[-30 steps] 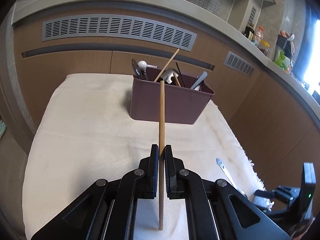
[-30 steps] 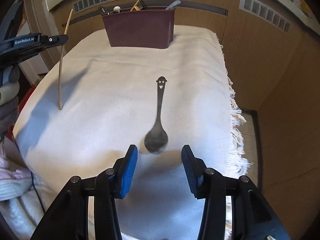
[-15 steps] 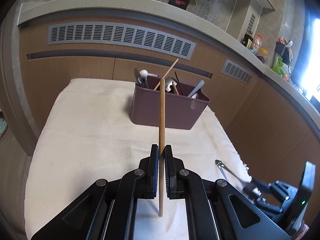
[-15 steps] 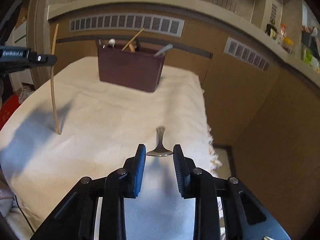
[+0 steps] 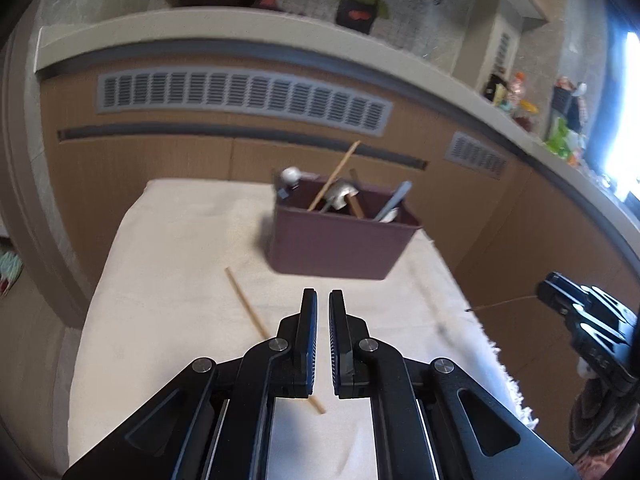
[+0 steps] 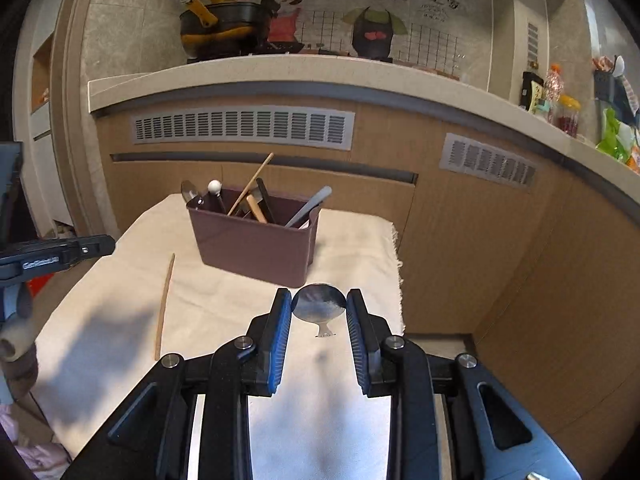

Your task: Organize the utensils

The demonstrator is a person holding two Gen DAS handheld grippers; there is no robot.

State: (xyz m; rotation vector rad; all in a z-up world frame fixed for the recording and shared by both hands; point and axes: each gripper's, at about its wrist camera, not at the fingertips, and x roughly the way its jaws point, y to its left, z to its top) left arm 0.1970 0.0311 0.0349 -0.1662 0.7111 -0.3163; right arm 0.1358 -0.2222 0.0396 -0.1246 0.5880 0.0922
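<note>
My left gripper [image 5: 323,294] hovers above the white cloth [image 5: 180,260]; its jaws are opening, a narrow gap with nothing in it. A wooden chopstick [image 5: 248,308] lies loose on the cloth below it, also seen in the right wrist view as the chopstick [image 6: 164,304]. My right gripper [image 6: 319,300] is shut on the bowl of a metal spoon [image 6: 319,306], lifted off the cloth with the handle hanging down. The maroon utensil caddy [image 6: 256,248] stands at the back, holding several utensils. In the left wrist view the right gripper [image 5: 552,292] is at the right edge.
The cloth's fringed right edge [image 6: 398,264] hangs over the table side. Wooden cabinet fronts with grey vents [image 6: 240,126] rise right behind the caddy. A person's sleeve [image 6: 16,344] is at the left beside the left gripper [image 6: 104,245].
The chopstick that stood upright in my left gripper has dropped flat onto the cloth. My right gripper shut on the spoon's bowl and rose with it off the cloth.
</note>
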